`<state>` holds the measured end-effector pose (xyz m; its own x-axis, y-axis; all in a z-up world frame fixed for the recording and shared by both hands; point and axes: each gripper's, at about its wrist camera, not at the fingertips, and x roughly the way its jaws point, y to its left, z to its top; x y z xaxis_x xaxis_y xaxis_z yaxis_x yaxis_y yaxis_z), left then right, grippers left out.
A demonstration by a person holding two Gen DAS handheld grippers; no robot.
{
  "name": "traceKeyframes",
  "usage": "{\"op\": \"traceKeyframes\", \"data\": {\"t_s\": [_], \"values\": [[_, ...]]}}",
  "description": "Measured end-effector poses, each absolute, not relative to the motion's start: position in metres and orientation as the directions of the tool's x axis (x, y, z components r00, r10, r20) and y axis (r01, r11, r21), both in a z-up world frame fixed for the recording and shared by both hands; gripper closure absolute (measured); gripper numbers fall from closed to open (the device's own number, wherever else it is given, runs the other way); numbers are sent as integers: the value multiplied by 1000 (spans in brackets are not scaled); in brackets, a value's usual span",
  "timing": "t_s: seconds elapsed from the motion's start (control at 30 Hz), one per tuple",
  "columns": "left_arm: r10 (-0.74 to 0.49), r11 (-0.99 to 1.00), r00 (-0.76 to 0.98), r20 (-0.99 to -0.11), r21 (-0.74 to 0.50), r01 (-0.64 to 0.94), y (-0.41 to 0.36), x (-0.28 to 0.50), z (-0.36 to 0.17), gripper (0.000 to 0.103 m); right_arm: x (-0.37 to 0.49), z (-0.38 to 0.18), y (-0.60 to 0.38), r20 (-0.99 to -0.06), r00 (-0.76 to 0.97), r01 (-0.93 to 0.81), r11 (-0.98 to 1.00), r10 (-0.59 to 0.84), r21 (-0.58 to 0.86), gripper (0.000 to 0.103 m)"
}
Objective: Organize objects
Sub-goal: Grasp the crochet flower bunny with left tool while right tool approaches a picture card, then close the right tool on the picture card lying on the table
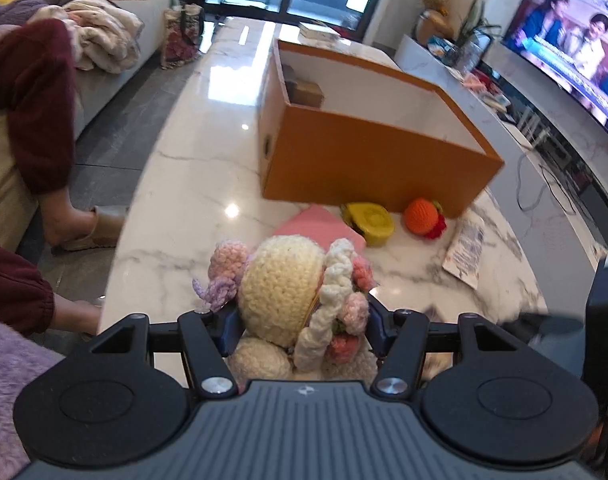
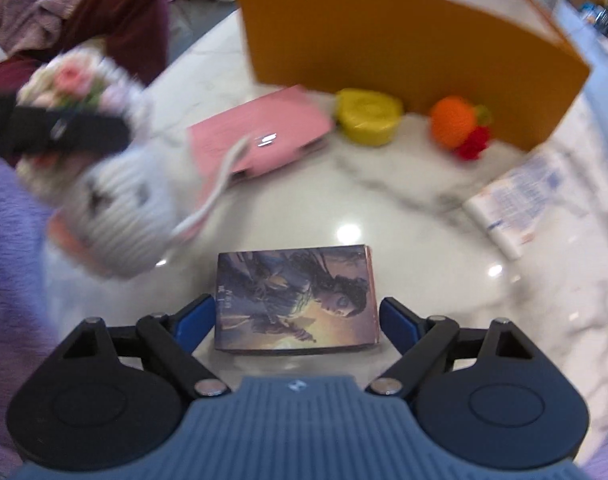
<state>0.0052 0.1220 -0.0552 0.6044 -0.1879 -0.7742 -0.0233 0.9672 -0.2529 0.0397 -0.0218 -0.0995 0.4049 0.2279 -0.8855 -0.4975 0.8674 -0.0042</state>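
Left fingers grip a crochet doll; only the right view shows right fingers wide beside a picture box, near the orange box.

A white marble tabletop carries an open orange box toward its far end. Along the box's near wall lie a pink wallet, a yellow case and an orange crochet fruit touching red crochet; a printed leaflet lies toward the right edge. Nearer the near edge lies a picture-covered card box.
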Motion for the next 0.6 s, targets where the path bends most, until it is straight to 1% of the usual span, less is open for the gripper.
{"op": "traceKeyframes", "data": {"t_s": [0.13,0.27,0.37,0.5,0.57,0.6], "values": [[-203,971,562,-802,-241,6,108,13,-69,35,45,-97,-34,-871,463,-470,879,166,-82,15],[-205,975,542,-815,-218,41,94,21,-77,34,52,-85,-59,-862,489,-390,917,132,-80,15],[-191,981,534,-824,-185,66,82,31,-81,34,51,-83,-82,-876,450,-290,956,173,39,15],[-162,987,527,-834,-136,89,70,41,-87,34,57,-86,-111,-871,393,-81,954,296,287,16],[-149,989,530,-835,-118,92,67,43,-89,34,60,-89,-116,-862,374,-19,932,343,362,25],[-154,988,529,-835,-122,95,67,44,-90,34,60,-90,-116,-863,367,-4,929,347,371,31]]}}
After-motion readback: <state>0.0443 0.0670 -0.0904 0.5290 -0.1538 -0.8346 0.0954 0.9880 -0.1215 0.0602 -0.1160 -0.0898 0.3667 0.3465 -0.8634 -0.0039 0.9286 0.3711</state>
